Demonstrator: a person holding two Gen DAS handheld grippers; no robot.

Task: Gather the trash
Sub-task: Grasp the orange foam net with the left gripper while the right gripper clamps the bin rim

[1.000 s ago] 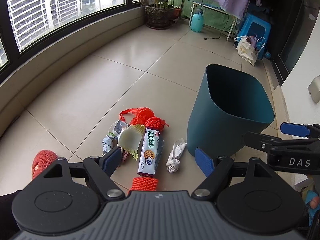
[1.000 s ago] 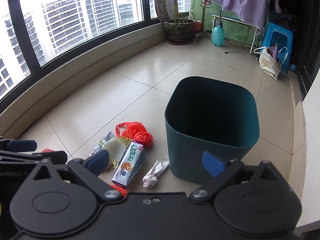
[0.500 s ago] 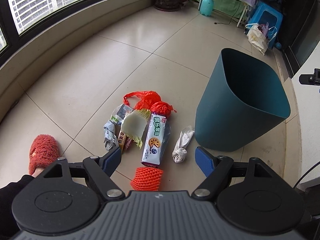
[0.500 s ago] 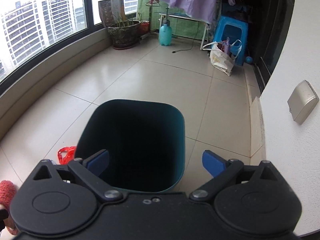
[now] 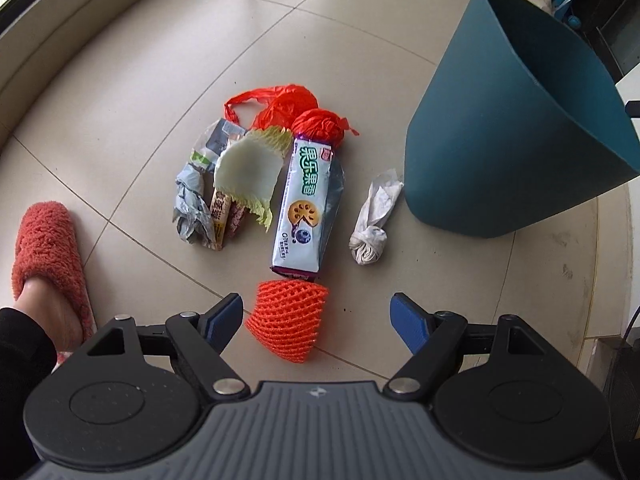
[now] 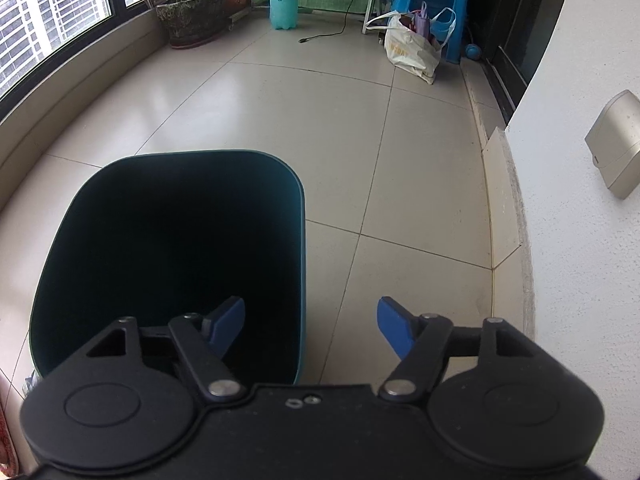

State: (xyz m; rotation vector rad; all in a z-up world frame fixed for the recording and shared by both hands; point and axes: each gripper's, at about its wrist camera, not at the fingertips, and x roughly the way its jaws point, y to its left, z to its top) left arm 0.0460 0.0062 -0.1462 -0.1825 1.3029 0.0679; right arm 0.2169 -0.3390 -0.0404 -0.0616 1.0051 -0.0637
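far left on the floor (image 5: 120, 92) is my foot in a fuzzy red slipper (image 5: 48, 240), clear of the work. next comes the trash: a crumpled grey wrapper (image 5: 192, 204), a cabbage leaf (image 5: 248, 172), red plastic bags (image 5: 288, 104), a long biscuit packet (image 5: 306, 204) and a twisted white tissue (image 5: 374, 216), all loose beside the teal bin (image 5: 500, 132).

my left gripper (image 5: 318, 318) is spread wide and holds nothing; the orange foam fruit net (image 5: 288, 320) lies on the floor between its fingers, closer to the left one. i judge this is the pick in hand. to do it well i should centre over the net, settle low so both pads meet its sides, and squeeze gently, since the mesh looks soft and springy and could slip out.

my right gripper (image 6: 310, 320) hangs over the bin's near right rim (image 6: 302, 280), its jaws closing with only the rim between them, nothing pinched yet. steadying the bin there would help the drop.
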